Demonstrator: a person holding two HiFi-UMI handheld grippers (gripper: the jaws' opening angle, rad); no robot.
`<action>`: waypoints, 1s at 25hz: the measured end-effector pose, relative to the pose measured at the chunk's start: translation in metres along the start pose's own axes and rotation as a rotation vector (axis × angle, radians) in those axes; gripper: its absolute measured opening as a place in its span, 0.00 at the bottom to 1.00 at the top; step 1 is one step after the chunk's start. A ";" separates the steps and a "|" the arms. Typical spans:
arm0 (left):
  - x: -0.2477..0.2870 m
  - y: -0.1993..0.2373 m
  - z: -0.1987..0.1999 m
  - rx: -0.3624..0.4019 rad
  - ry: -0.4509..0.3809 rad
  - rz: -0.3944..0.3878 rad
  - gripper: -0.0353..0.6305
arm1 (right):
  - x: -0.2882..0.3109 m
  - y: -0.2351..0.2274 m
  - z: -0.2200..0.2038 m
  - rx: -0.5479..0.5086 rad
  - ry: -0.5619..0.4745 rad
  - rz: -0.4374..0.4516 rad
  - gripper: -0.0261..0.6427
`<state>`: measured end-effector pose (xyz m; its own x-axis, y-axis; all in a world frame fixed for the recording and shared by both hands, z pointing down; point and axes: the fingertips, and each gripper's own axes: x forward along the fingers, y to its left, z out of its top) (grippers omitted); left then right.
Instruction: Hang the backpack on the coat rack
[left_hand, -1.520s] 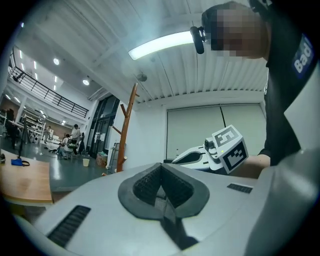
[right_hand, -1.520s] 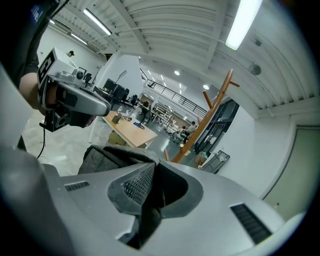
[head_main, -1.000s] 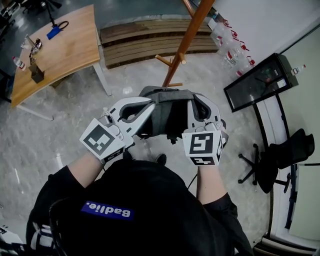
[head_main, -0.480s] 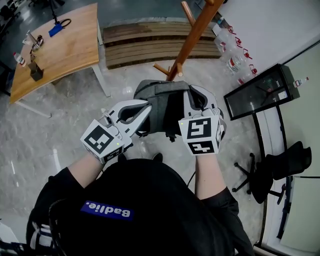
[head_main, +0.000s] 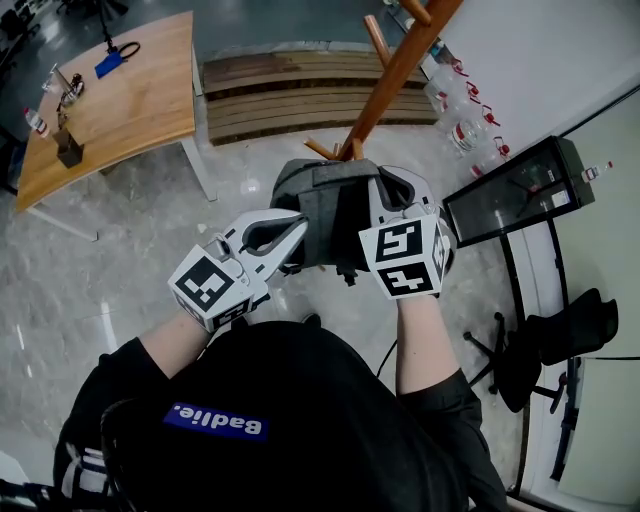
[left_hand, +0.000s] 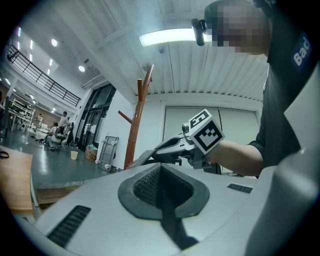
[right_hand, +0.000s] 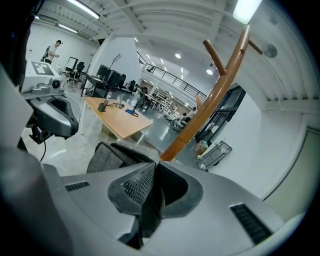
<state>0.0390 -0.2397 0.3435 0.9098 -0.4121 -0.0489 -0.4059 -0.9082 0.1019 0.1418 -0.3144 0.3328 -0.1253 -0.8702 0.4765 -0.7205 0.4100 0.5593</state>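
Observation:
Both grippers hold the grey backpack (head_main: 328, 212) up in front of the person, right by the wooden coat rack (head_main: 398, 72). My left gripper (head_main: 297, 228) is shut on a dark strap (left_hand: 167, 220) at the bag's left side. At the bag's right side my right gripper (head_main: 388, 196) is shut on another dark strap (right_hand: 149, 210). In the right gripper view the bag's grey fabric (right_hand: 107, 155) shows just beyond the jaws, with the rack's pole (right_hand: 210, 107) and its pegs rising behind it. The left gripper view shows the right gripper (left_hand: 186, 145) and the coat rack (left_hand: 138, 117) beyond.
A wooden table (head_main: 110, 95) with small items stands at the far left. Wooden pallets (head_main: 300, 90) lie on the floor behind the rack. At the right are a black panel (head_main: 515, 190), several bottles (head_main: 465, 125) by the wall and an office chair (head_main: 555, 335).
Both grippers and the backpack have moved up the picture towards the coat rack; the bag's top edge now lies against the rack's lower pegs. Both grips are unchanged.

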 end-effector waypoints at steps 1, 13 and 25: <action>0.000 0.002 -0.001 -0.003 0.005 0.003 0.07 | 0.002 0.000 0.000 -0.003 0.006 0.004 0.08; 0.002 0.003 -0.009 -0.018 0.008 -0.011 0.07 | 0.021 -0.003 -0.008 -0.014 0.088 0.100 0.08; -0.004 0.002 -0.012 -0.039 0.015 -0.005 0.07 | 0.035 -0.007 -0.008 -0.015 0.160 0.223 0.08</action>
<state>0.0355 -0.2390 0.3563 0.9130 -0.4064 -0.0341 -0.3982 -0.9064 0.1409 0.1479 -0.3451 0.3509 -0.1694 -0.7046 0.6891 -0.6770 0.5913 0.4381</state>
